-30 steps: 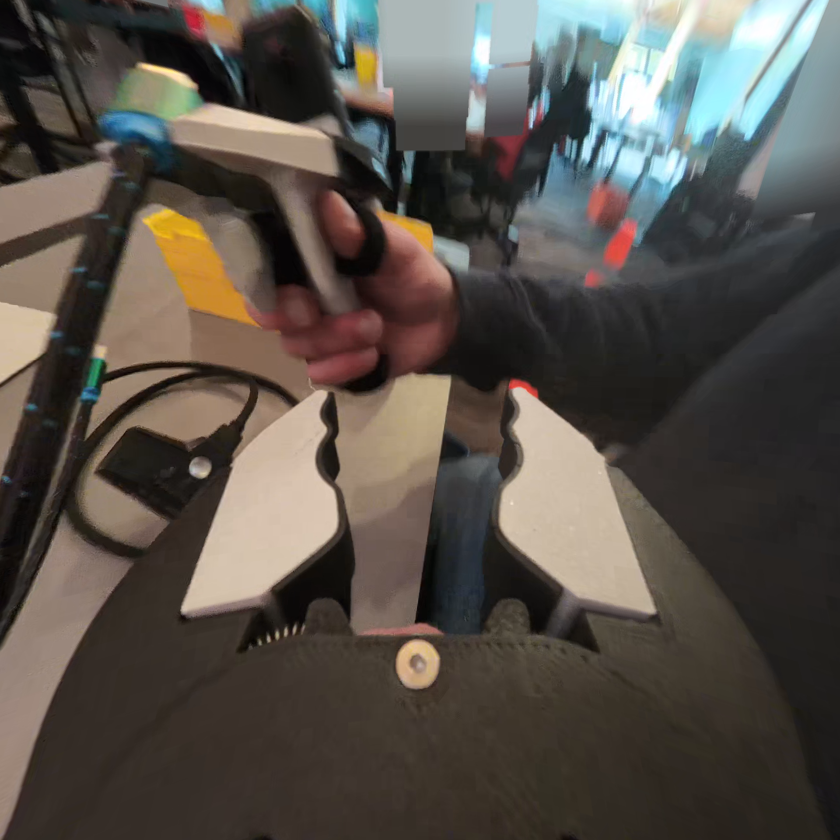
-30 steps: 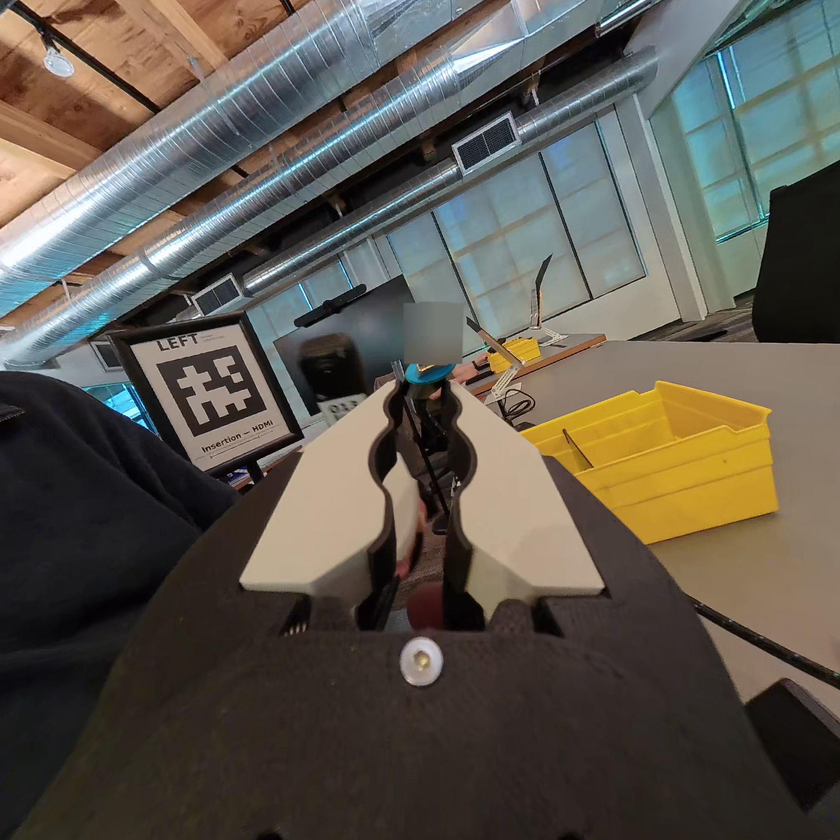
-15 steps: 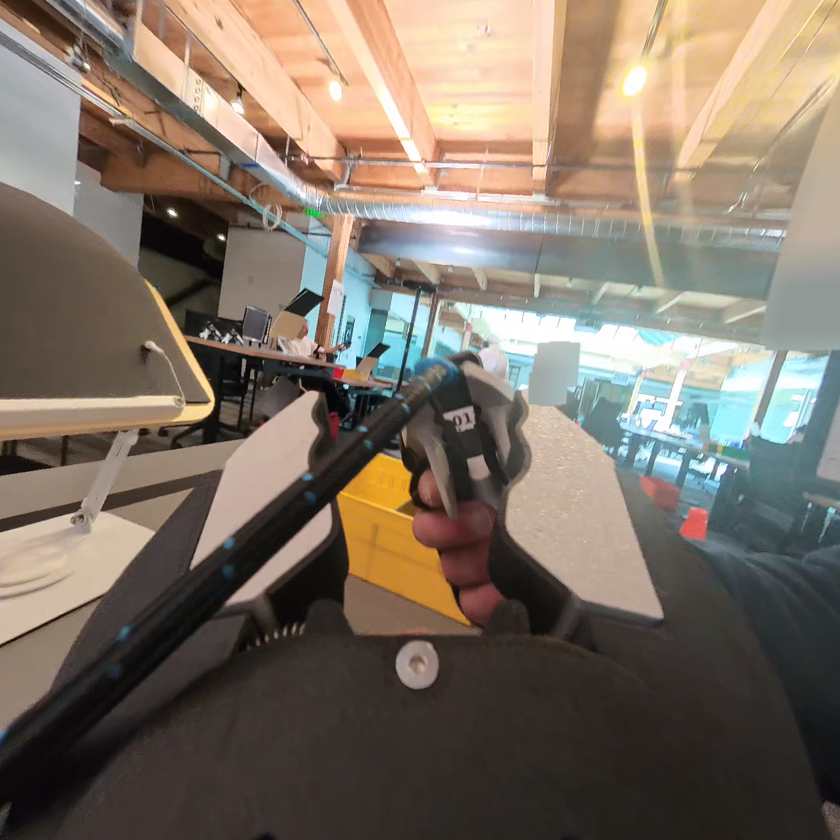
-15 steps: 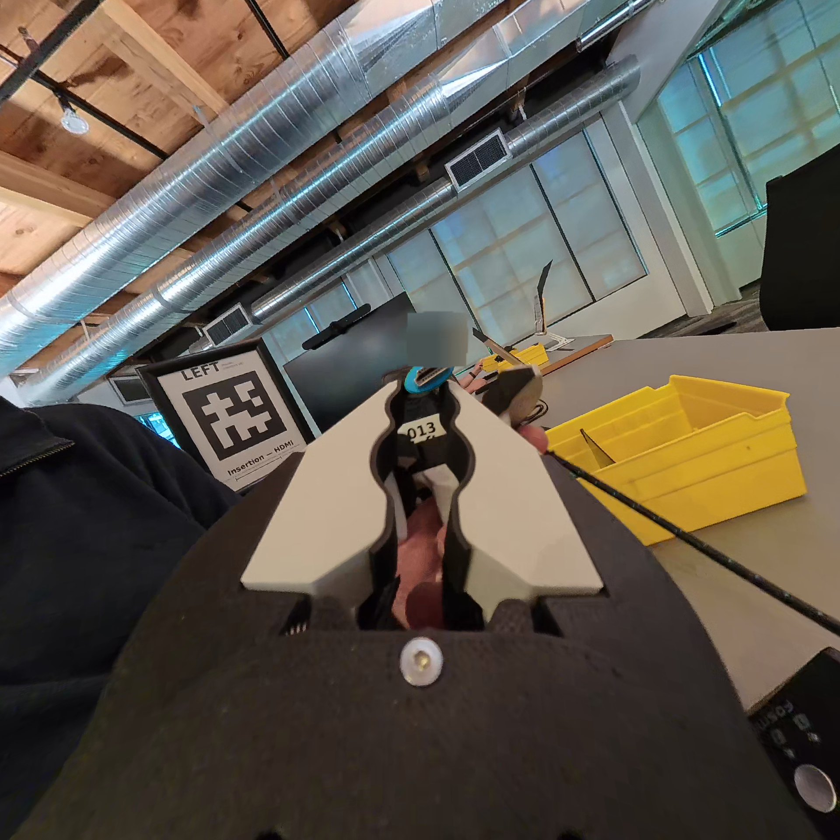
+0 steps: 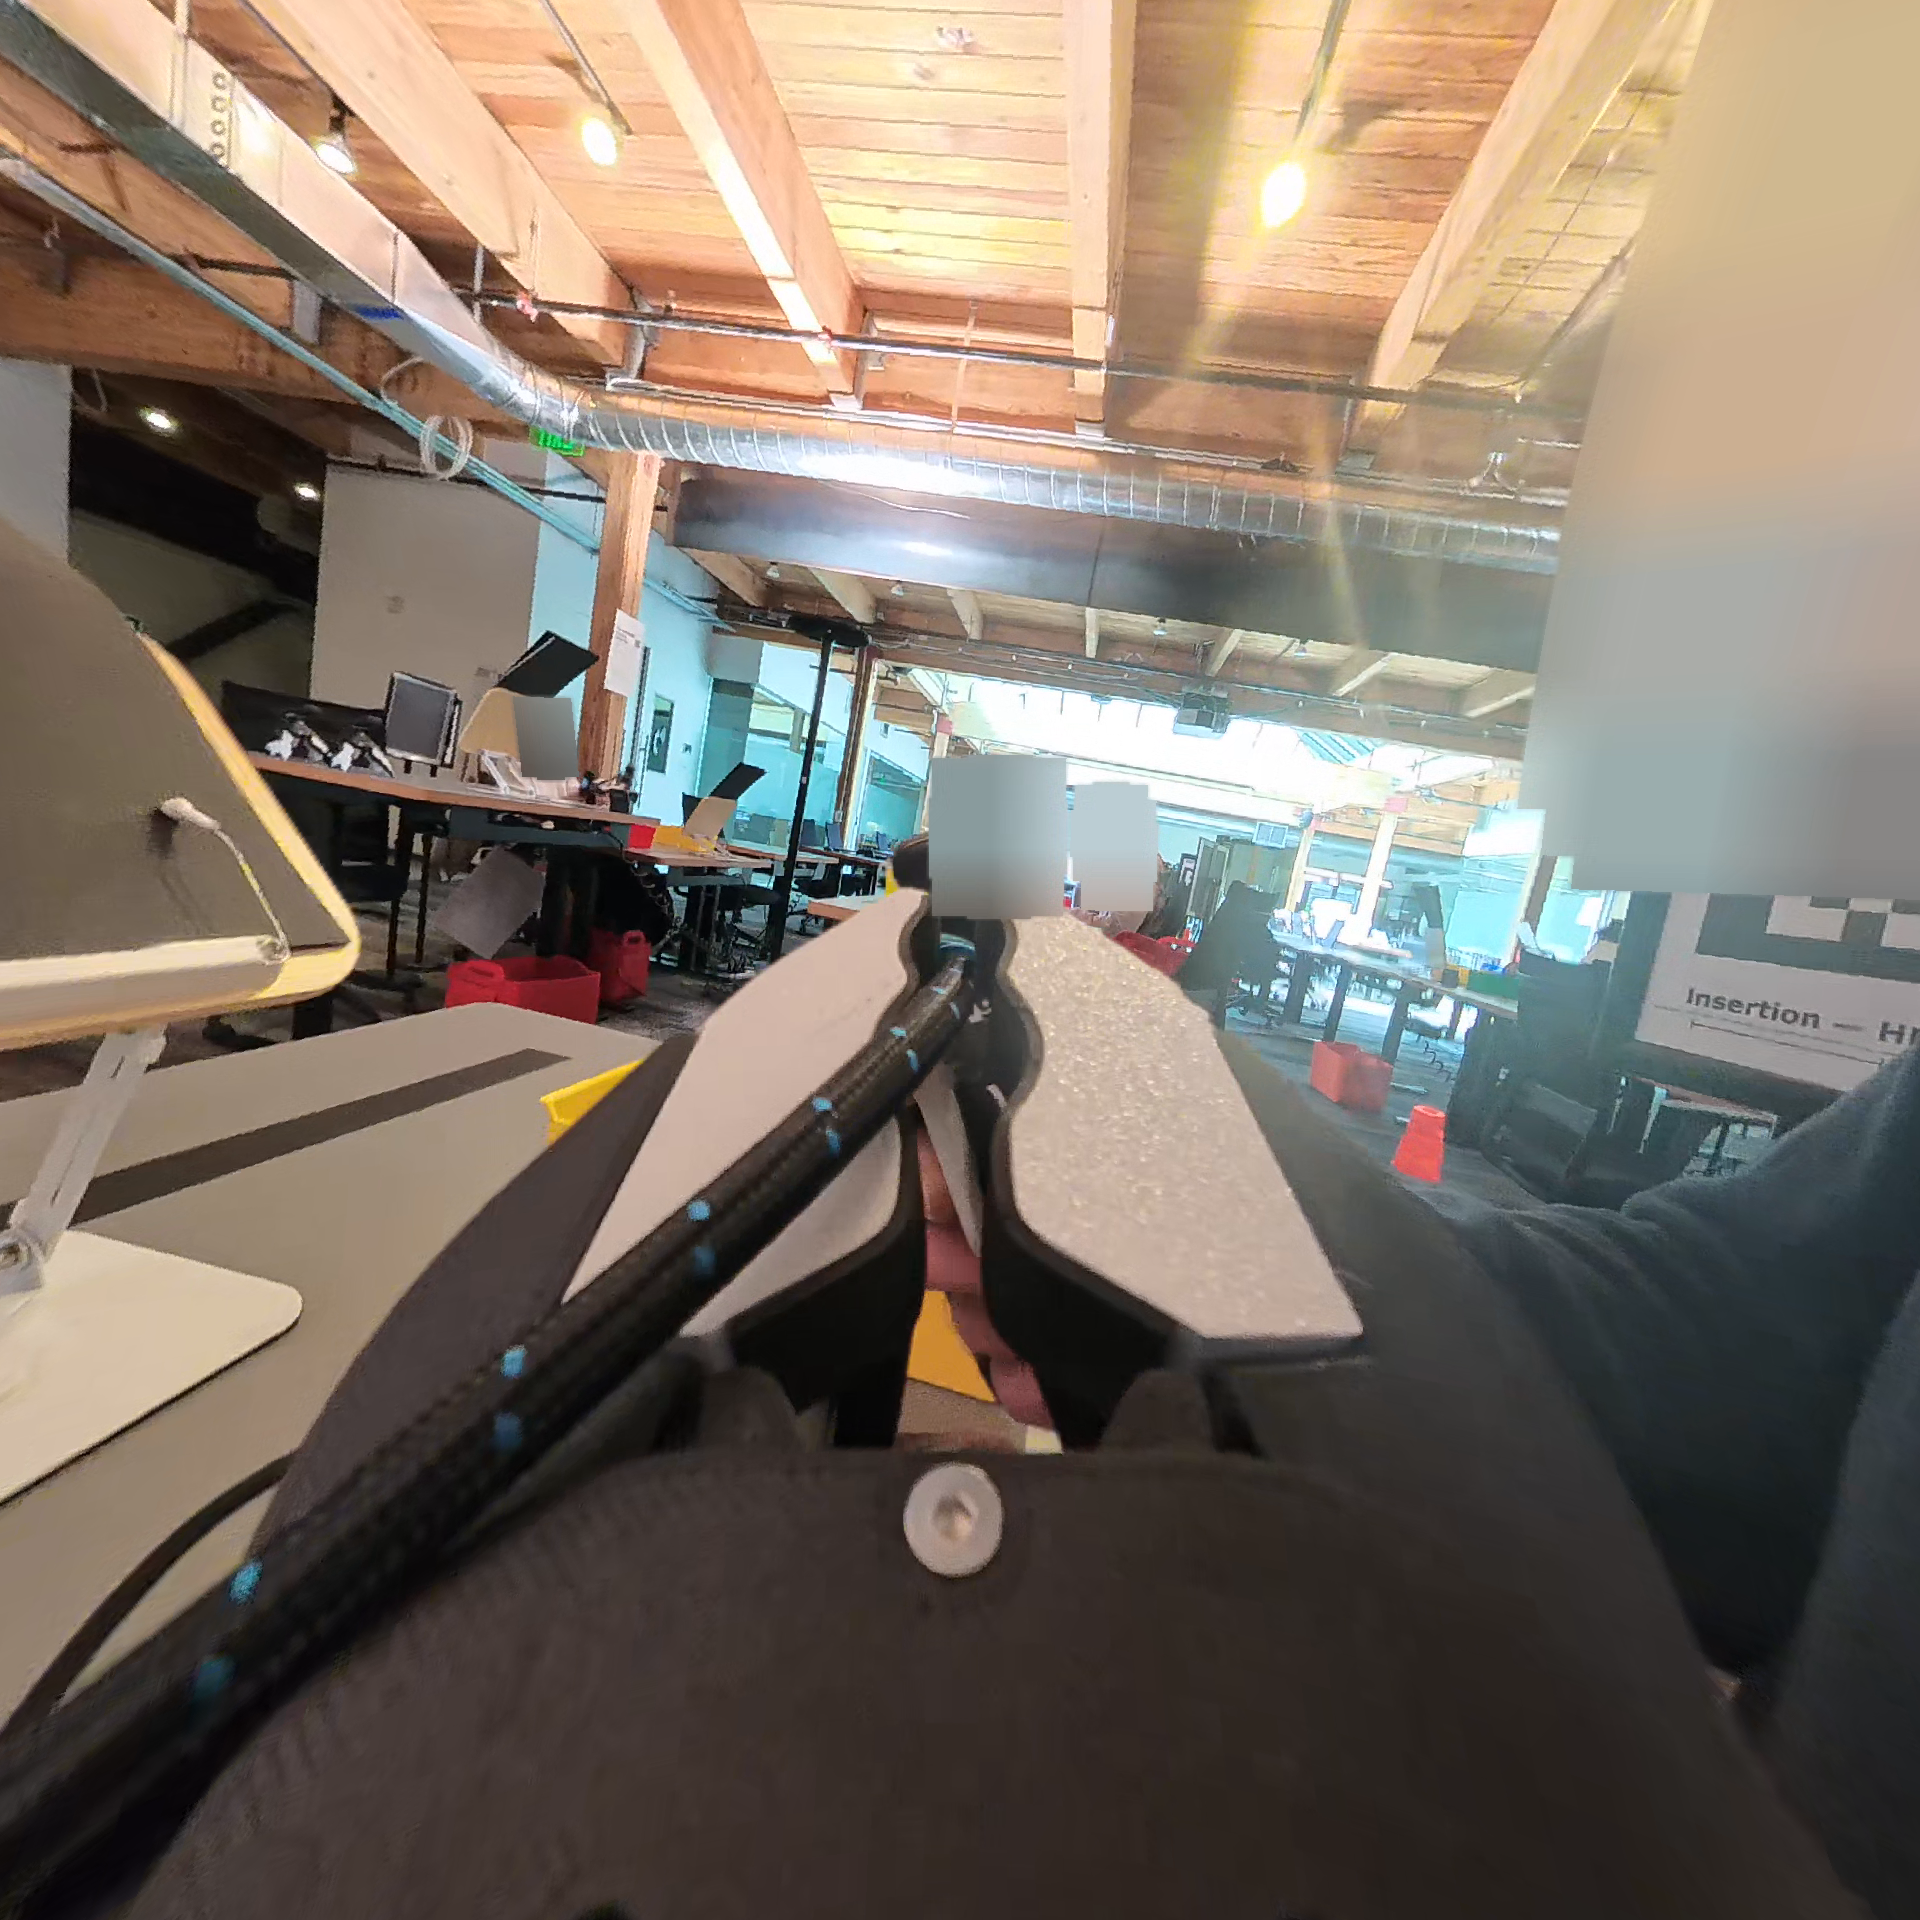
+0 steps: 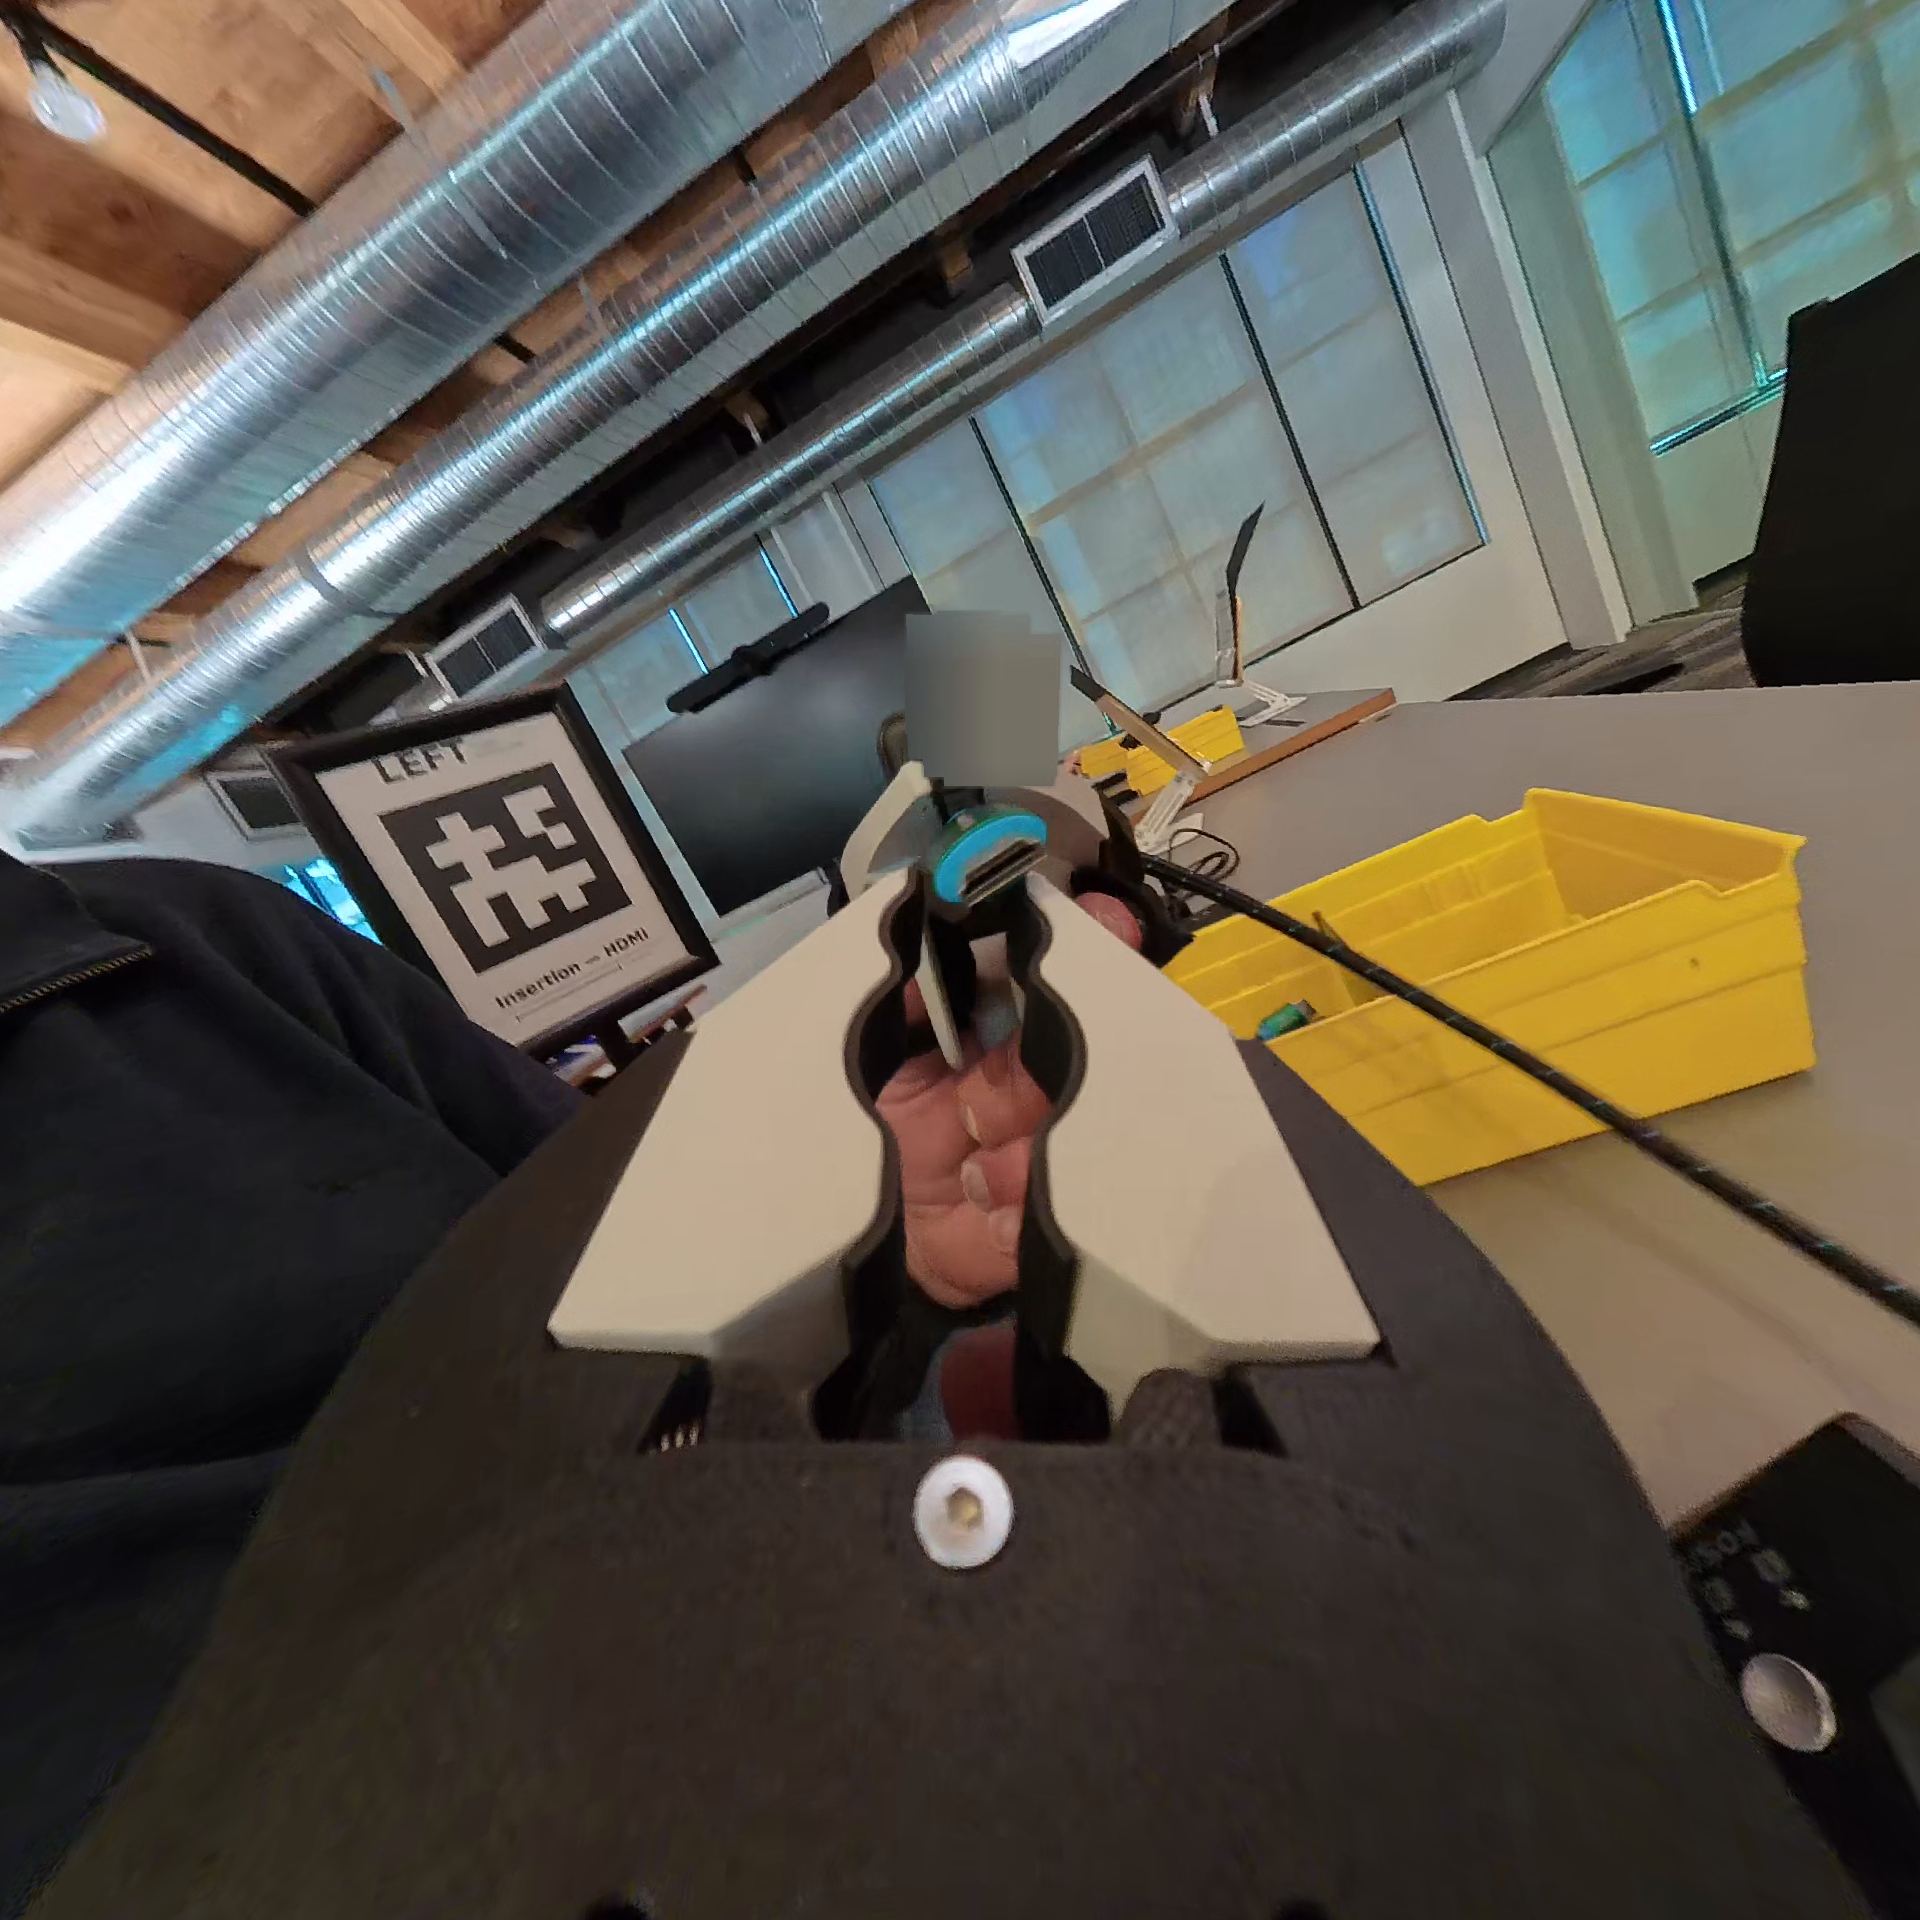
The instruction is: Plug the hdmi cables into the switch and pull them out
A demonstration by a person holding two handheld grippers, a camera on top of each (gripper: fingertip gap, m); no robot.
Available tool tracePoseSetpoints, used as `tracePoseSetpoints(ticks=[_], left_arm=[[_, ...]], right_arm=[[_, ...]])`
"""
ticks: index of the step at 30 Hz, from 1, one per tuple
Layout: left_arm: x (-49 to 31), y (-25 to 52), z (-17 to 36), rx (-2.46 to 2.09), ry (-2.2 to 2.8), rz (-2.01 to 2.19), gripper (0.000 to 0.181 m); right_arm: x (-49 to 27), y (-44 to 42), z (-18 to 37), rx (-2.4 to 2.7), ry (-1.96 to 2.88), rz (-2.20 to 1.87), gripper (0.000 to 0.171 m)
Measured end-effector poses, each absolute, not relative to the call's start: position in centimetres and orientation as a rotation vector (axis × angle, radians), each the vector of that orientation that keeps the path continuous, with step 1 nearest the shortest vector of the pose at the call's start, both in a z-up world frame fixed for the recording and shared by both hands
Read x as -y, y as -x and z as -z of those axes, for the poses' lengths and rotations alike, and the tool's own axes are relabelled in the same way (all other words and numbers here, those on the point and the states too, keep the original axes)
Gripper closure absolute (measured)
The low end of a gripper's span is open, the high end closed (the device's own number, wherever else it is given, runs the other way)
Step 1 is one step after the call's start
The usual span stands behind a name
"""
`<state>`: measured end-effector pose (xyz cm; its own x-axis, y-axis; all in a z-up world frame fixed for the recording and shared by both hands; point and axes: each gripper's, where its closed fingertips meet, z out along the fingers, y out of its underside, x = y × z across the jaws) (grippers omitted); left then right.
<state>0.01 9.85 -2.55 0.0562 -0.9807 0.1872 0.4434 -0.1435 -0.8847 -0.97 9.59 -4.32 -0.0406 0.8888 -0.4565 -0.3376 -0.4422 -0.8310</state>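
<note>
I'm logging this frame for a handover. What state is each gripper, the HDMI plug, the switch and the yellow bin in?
left gripper: shut on the HDMI plug.
right gripper: jaws narrowly apart, nothing between them.
HDMI plug: unplugged, held in the air.
switch: on the table, ports out of view.
yellow bin: upright on the table.

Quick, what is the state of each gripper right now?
Left gripper: closed on the black HDMI cable, near its plug.
Right gripper: slightly open, holding nothing; the plug sits just beyond its tips.
</note>
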Motion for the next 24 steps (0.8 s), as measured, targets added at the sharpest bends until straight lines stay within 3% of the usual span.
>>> tracePoseSetpoints(ticks=[5, 9, 13, 19, 22, 24], left_arm=[[-11.0, 2.4, 2.7, -0.651, 1.081, 1.44, 0.175], [-11.4, 3.9, 3.3, -0.64, 1.103, 1.392, 0.175], [-12.1, 4.9, 4.2, -0.605, 1.12, 1.393, 0.175], [-12.8, 5.7, 5.2, -0.574, 1.122, 1.415, 0.175], [-12.9, 5.9, 5.8, -0.587, 1.127, 1.398, 0.175], [-13.1, 6.2, 6.1, -0.58, 1.129, 1.395, 0.175]], right_arm=[[-10.7, 0.2, 6.2, 0.734, 1.402, -1.445, 0.137], [-12.7, -0.9, 13.1, 1.014, 1.683, -0.876, 0.123], [-14.6, -3.1, 19.9, 1.252, 1.861, -0.353, 0.12], [-16.9, -5.3, 26.6, 1.414, 1.974, 0.043, 0.121], [-17.3, -5.0, 27.2, 1.423, 1.974, 0.022, 0.145], [-17.3, -4.8, 27.3, 1.384, 1.998, -0.075, 0.146]])
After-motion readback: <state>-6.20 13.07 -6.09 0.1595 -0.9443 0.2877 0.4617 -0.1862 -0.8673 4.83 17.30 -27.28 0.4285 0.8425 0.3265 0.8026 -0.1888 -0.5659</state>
